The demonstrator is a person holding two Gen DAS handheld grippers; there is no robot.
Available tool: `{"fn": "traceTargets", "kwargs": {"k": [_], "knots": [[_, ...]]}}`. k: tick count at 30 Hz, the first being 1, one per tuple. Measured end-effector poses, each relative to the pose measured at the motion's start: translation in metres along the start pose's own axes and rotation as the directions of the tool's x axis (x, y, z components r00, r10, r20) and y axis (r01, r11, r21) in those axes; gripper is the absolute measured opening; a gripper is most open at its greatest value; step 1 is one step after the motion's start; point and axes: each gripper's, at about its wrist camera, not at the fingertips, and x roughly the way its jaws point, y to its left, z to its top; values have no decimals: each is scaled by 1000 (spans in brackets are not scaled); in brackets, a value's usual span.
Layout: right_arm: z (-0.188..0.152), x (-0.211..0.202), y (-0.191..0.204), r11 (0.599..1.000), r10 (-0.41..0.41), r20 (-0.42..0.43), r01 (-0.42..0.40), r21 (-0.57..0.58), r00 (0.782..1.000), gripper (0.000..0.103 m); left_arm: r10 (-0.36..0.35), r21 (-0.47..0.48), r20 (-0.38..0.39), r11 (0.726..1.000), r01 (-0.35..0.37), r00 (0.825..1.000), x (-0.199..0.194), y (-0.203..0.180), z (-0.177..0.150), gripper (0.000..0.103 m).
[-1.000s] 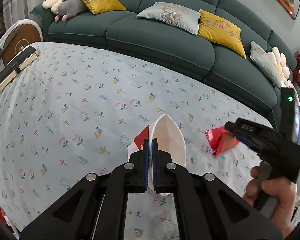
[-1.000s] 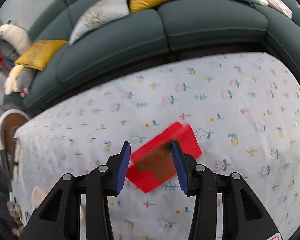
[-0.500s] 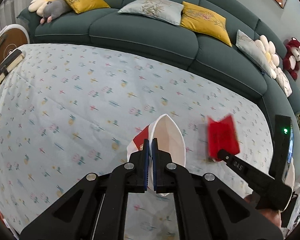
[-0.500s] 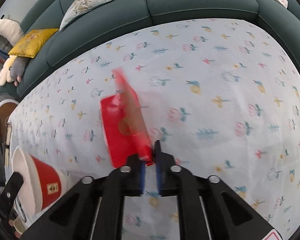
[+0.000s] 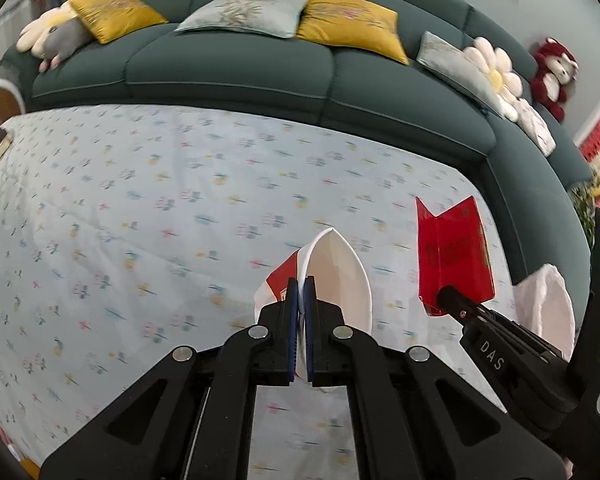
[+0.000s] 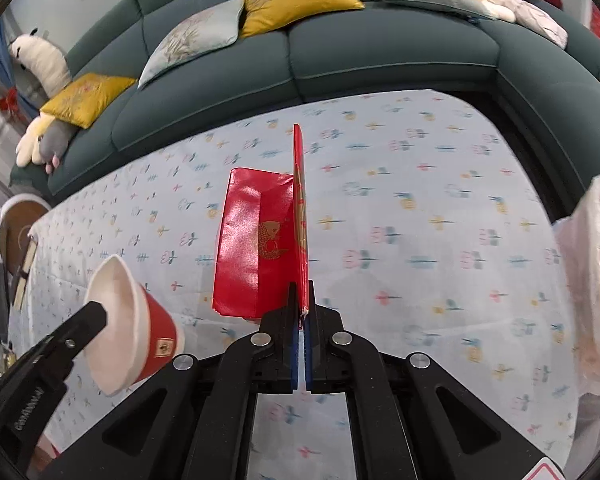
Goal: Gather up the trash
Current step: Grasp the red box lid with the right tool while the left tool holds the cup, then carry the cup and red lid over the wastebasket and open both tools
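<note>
- The flat red paper envelope with a gold fish print point(image 6: 260, 248) stands up from the right gripper point(image 6: 302, 334), whose jaws are clamped on its lower corner. It hangs clear above the desk point(image 6: 420, 216) with the flowered cloth.
- The squashed red-and-white paper cup point(image 5: 332, 280) is pinched by its rim in the left gripper point(image 5: 299, 320), to the left of the envelope.
- A thin white plastic bag point(image 6: 596, 280) gapes to the right of the right gripper, probably the place for the trash.
- To do this step well, I would bring the envelope edge-first over the bag's mouth and let go only once it is inside.
- The corner grip is slight, so a slow swing seems wise.
</note>
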Motion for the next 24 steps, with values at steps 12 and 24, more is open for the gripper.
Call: {"fn": "traceTargets", "kwargs": {"k": [12,24], "knots": [[-7,-52,-94,994,-24,46,19,107,999,2,-58,143,-21,988,61,998,-2,-110,-20,3],[-25,-99,-198,971,-78,106,51,234,991,2,-110,286,-49,951,119,993,-1,-216,-50,3]]}}
